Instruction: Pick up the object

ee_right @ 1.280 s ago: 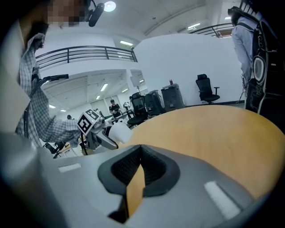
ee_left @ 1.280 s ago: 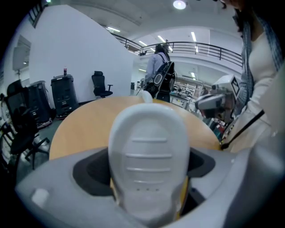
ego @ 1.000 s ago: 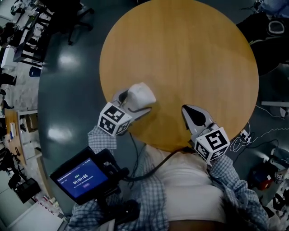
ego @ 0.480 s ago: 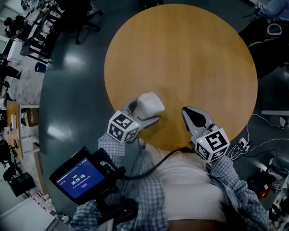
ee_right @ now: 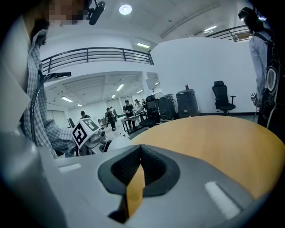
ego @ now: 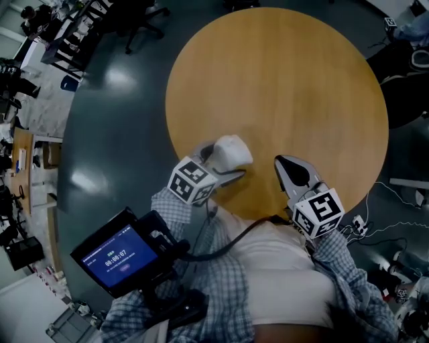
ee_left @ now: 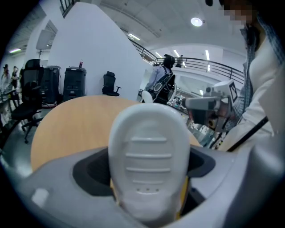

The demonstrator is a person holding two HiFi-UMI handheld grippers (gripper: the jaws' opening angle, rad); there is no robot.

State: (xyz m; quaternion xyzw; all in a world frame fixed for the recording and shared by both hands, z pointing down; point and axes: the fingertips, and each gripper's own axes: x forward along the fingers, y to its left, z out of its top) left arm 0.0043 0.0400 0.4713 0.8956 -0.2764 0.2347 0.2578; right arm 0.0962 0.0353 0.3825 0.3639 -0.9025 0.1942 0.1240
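Note:
A white rounded plastic object (ego: pixel 230 150) with ridges across its face (ee_left: pixel 149 156) sits between the jaws of my left gripper (ego: pixel 223 165), which is shut on it over the near left part of the round wooden table (ego: pixel 281 87). I cannot tell whether the object touches the tabletop. My right gripper (ego: pixel 291 171) rests over the table's near edge, to the right of the left one. It is shut with nothing held (ee_right: pixel 135 180). In the right gripper view, the left gripper's marker cube (ee_right: pixel 84 131) and the white object (ee_right: pixel 116 141) show at the left.
A handheld screen (ego: pixel 124 253) with a timer hangs below the left arm. Dark grey floor surrounds the table. Office chairs (ego: pixel 144 17) and desks stand at the far left, cables (ego: pixel 395 184) lie on the floor at the right. People stand in the background (ee_left: pixel 162 84).
My left gripper, still holding the white object, has drifted right, closer to the right gripper. The head view has shifted a little. The right gripper stays put.

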